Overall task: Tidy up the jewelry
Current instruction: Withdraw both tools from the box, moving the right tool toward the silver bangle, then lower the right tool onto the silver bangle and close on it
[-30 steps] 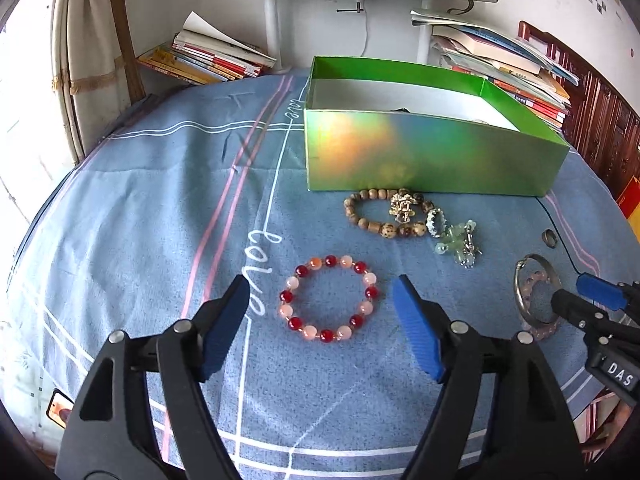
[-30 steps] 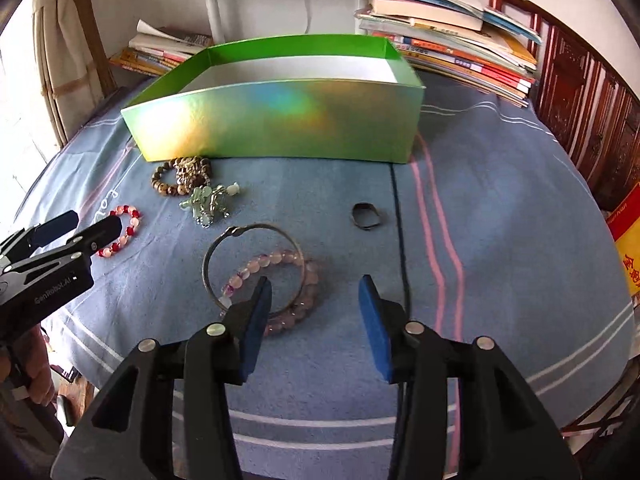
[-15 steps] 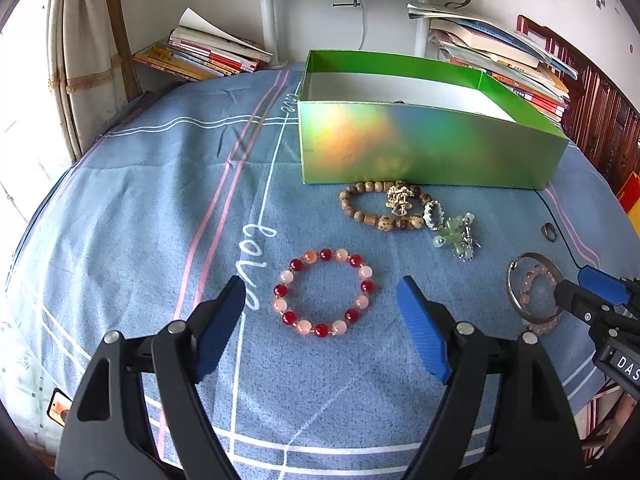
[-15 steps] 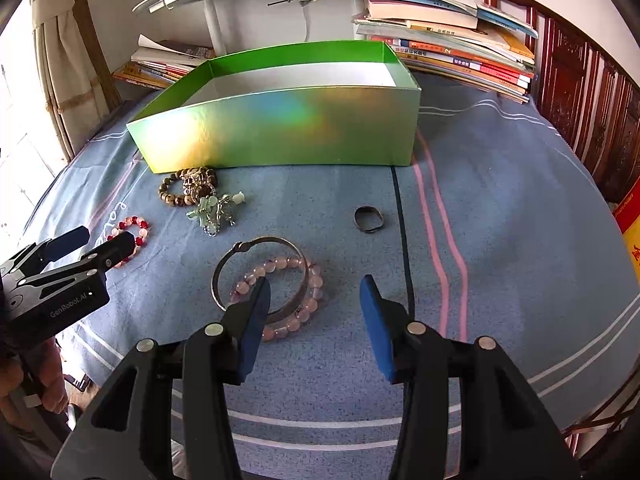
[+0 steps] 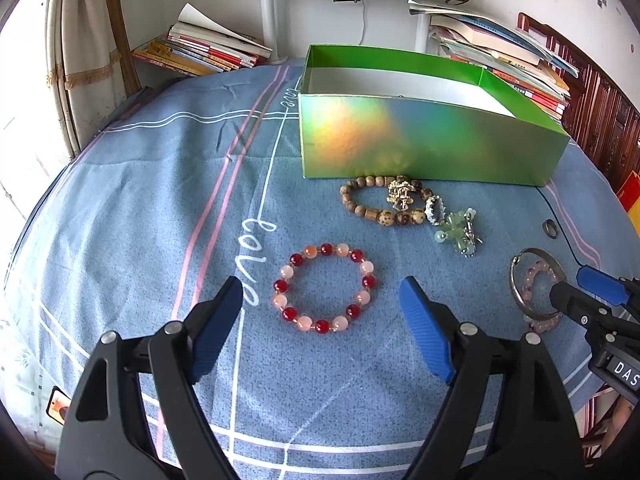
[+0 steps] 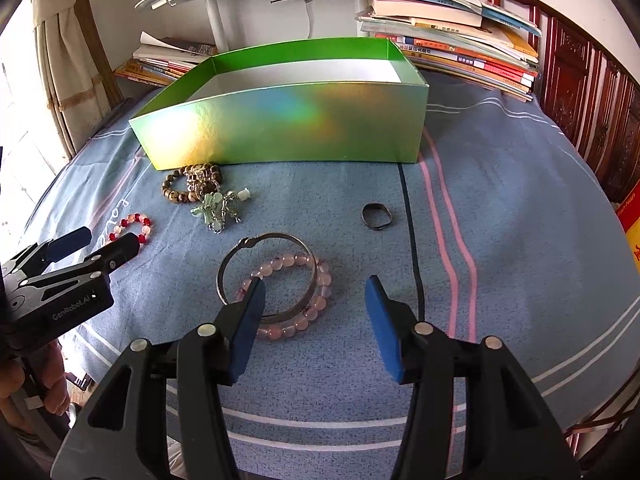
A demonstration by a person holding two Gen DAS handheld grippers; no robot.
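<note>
Now both tongs widen over the jewelry, nothing yet lifted.

From left: the left gripper has spread wide around the red bracelet, empty; the right gripper, jaws opening, hangs over the bangle and pink bracelet, holding nothing. All pieces lie on the cloth before the green box, so sorting looks barely begun.

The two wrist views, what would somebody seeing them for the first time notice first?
Most likely the shiny green box, open-topped, at the back of the blue cloth, throwing rainbow glare. Next the red and pink bead bracelet, lying on the cloth ahead of the open left gripper. The right gripper, jaws opening, hovers at a silver bangle overlapping a pale pink bead bracelet.
</note>
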